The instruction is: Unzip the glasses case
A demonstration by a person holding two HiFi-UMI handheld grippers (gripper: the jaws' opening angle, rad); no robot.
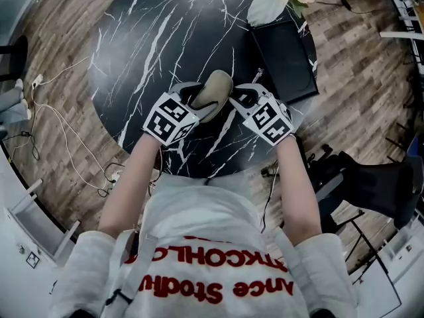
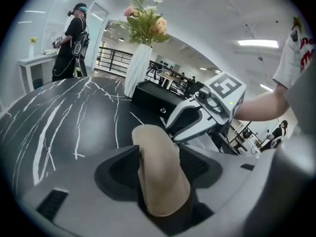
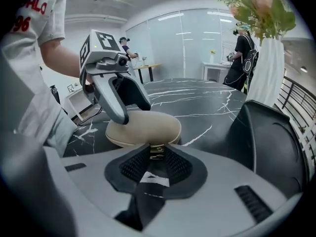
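Observation:
A beige glasses case (image 1: 215, 91) lies on the black marble table (image 1: 152, 38), between both grippers. My left gripper (image 1: 199, 99) straddles one end of the case (image 2: 160, 181) with its jaws spread wide; the case fills the gap between them, and I see no squeeze on it. My right gripper (image 1: 240, 99) points at the other end. In the right gripper view the small metal zipper pull (image 3: 157, 153) sits right between the tips of the right gripper (image 3: 157, 148), whose jaws stand a little apart. The left gripper's fingers (image 3: 117, 113) hang over the case's (image 3: 143, 127) far end.
A white vase with flowers (image 1: 268, 5) and a black box (image 1: 285, 58) stand at the table's far right. Cables (image 1: 59, 131) trail on the wooden floor to the left. A black stool (image 1: 371, 184) stands to the right. A person (image 2: 74, 38) stands beyond the table.

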